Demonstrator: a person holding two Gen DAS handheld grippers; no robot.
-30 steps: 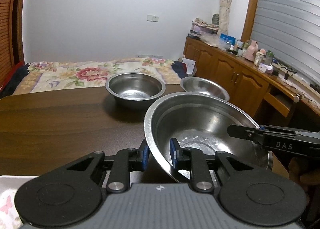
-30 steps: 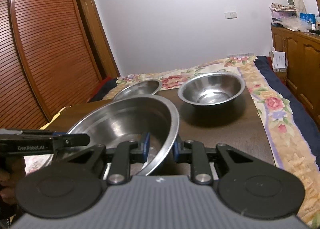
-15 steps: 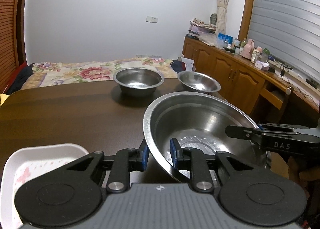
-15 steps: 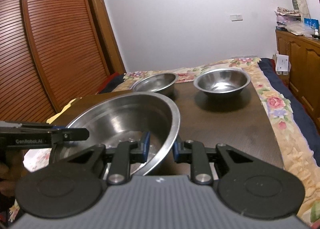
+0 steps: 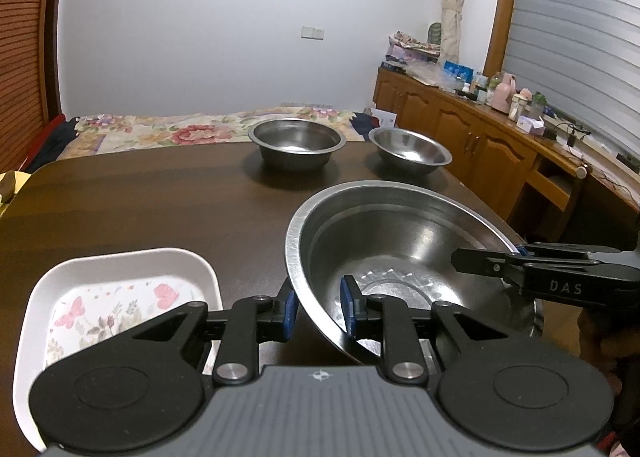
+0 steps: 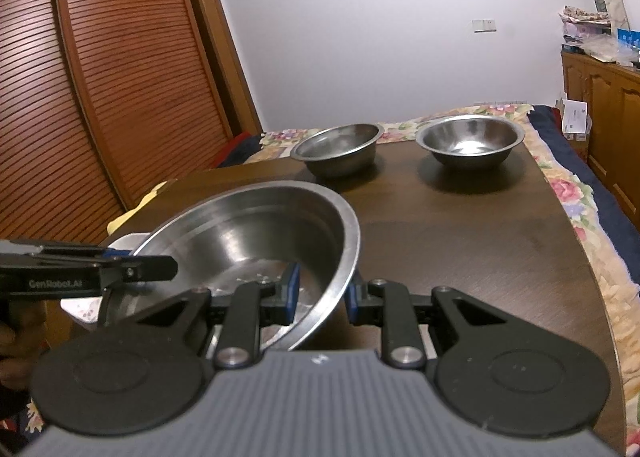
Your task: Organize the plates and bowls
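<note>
Both the left gripper [image 5: 318, 311] and right gripper [image 6: 322, 295] clench opposite rims of the large steel basin [image 5: 400, 249], held above the worktop's [image 5: 160, 209] near edge; stiff, light, slippery, so rim grips suit it.

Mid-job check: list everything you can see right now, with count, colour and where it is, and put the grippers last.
large bowl: one, steel, near edge of the table, gripped on opposite rim sides.
small bowls: two, steel, far end of the table, apart; one at, one at.
tray: one, white with a floral print, near left corner of the table.
table: one, dark brown wood.
bedspread: one, floral, beyond the table.
cabinets: brown wood, along the right wall, clutter on top.
slatted doors: reddish brown, left wall.
left gripper: one, black, blue fingers shut on the large bowl's rim.
right gripper: one, black, blue fingers shut on the opposite rim.
</note>
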